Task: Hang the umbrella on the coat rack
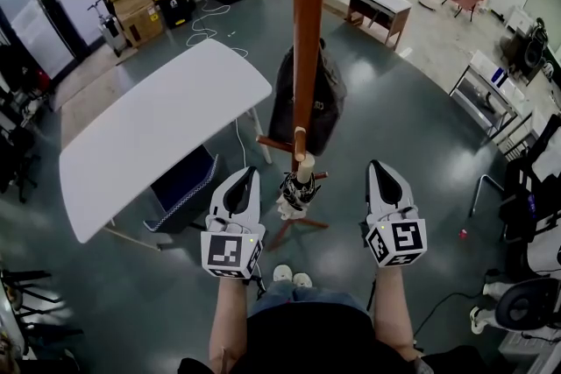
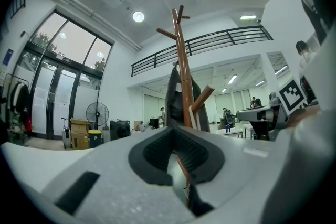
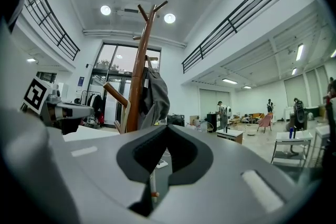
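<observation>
The brown wooden coat rack [image 1: 308, 31] stands straight ahead, its pole rising toward the head camera. A folded umbrella [image 1: 296, 194] with a cream handle hangs from a short lower peg [image 1: 300, 142], close to the pole. My left gripper [image 1: 242, 180] is just left of the umbrella, shut and empty. My right gripper [image 1: 384, 172] is off to its right, also shut and empty. Neither touches the umbrella. In the left gripper view the coat rack [image 2: 181, 65] rises beyond my left gripper [image 2: 176, 135]. In the right gripper view the coat rack [image 3: 138, 76] stands left of my right gripper [image 3: 167, 132].
A dark bag [image 1: 323, 101] hangs on the rack's far side. A white table [image 1: 158, 129] stands to the left with a dark case [image 1: 182, 179] under it. The rack's feet [image 1: 298, 228] spread on the floor. Desks and chairs [image 1: 491, 101] line the right side.
</observation>
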Demonstrator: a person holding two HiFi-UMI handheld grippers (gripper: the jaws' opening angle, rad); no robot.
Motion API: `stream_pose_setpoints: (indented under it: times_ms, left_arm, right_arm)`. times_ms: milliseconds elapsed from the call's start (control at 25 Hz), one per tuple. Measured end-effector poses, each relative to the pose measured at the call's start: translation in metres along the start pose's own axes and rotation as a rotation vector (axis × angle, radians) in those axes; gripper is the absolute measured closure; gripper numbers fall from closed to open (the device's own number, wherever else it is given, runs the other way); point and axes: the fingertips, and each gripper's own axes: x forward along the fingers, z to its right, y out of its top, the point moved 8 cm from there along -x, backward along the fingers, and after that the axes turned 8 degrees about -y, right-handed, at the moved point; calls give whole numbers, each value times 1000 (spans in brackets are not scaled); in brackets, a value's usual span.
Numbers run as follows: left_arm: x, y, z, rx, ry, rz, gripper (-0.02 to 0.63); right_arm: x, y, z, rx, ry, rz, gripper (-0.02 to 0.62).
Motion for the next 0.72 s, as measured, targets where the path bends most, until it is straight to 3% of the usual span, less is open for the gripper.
stream_pose_setpoints:
  times_ms: [720]
  left_arm:
    - [0,-2,-4,-2,9,-8,599]
  right_arm:
    - [3,-3,4,-28,-15,-8,589]
